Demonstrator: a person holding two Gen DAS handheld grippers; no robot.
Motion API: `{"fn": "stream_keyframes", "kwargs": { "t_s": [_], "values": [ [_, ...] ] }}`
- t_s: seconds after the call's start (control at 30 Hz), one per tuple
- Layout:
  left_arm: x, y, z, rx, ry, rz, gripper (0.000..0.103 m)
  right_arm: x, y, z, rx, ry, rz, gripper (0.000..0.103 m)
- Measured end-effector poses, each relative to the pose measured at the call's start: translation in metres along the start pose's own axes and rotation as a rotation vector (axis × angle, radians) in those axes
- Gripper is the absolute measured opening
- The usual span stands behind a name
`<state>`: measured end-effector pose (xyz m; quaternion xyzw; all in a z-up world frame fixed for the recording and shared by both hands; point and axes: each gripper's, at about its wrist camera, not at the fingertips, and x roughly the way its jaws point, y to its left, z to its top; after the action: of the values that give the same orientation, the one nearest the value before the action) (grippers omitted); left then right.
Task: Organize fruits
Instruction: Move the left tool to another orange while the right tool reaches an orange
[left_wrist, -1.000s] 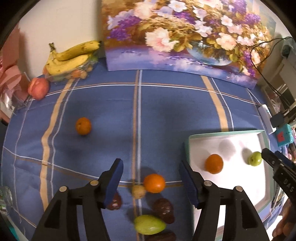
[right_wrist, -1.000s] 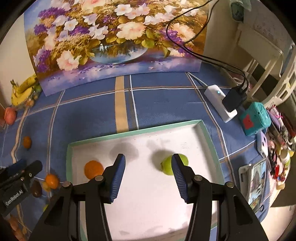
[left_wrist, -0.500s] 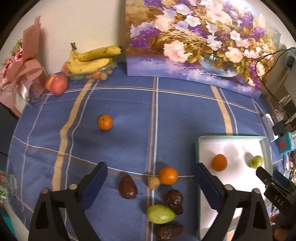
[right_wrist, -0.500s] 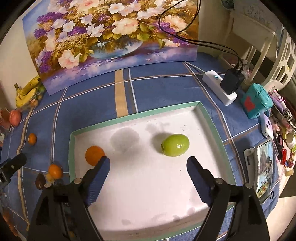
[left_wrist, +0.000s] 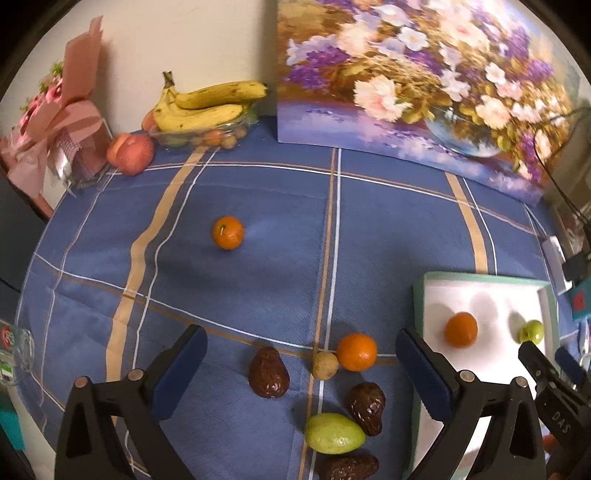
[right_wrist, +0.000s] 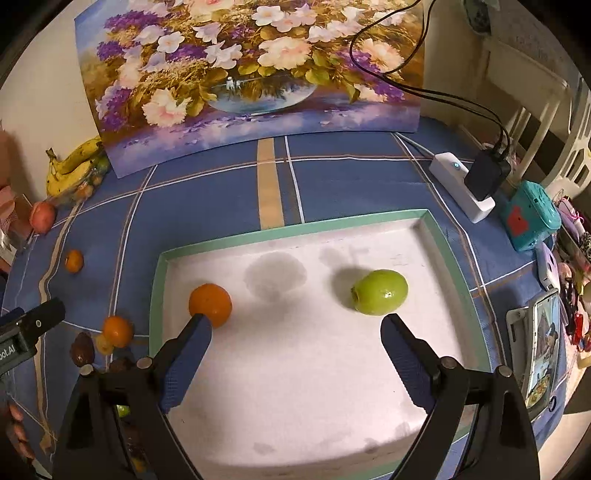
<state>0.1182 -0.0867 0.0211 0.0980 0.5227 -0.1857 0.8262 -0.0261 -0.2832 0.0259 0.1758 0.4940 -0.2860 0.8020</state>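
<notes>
Just beyond the opening, empty left gripper (left_wrist: 301, 363), the loose fruits (left_wrist: 269, 373) are clustered left of the tray (left_wrist: 419, 295); the right gripper (right_wrist: 295, 341), opening, is held over it.

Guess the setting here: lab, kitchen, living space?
Most likely a home living space, not a lab: a table under a blue plaid cloth, a flower painting leaning on the wall, a bowl of bananas, and household clutter at the edge.

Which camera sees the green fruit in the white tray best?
The right wrist view: the green fruit lies big and clear, whole, inside the white tray. In the left wrist view it is only a tiny green ball near the picture's right edge.
</notes>
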Motion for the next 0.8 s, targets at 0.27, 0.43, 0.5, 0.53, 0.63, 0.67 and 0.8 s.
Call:
{"fn": "stream_keyframes", "kwargs": {
  "t_s": [0.27, 0.43, 0.5, 0.53, 0.63, 0.67, 0.8],
  "values": [
    [0.0, 0.009, 0.006, -0.03, -0.045, -0.031, 0.103, 0.001, 0.008, 0.005, 0.022, -0.052, 0.034, 0.093],
    [0.002, 0.017, 0.011, -0.053, -0.064, -0.05, 0.103, 0.003, 0.017, 0.007, 0.009, -0.063, 0.039, 0.093],
    [0.003, 0.022, 0.013, -0.067, -0.07, -0.052, 0.103, 0.006, 0.02, 0.007, 0.007, -0.055, 0.039, 0.093],
    [0.003, 0.026, 0.015, -0.072, -0.073, -0.054, 0.103, 0.007, 0.022, 0.007, 0.004, -0.051, 0.043, 0.093],
    [0.002, 0.036, 0.019, -0.083, -0.082, -0.053, 0.103, 0.01, 0.03, 0.007, -0.013, -0.03, 0.087, 0.093],
    [0.002, 0.04, 0.021, -0.087, -0.085, -0.049, 0.103, 0.01, 0.033, 0.007, -0.018, -0.026, 0.098, 0.093],
    [0.001, 0.058, 0.026, -0.119, -0.067, -0.011, 0.103, 0.011, 0.051, 0.007, -0.046, -0.027, 0.152, 0.093]
  ]
}}
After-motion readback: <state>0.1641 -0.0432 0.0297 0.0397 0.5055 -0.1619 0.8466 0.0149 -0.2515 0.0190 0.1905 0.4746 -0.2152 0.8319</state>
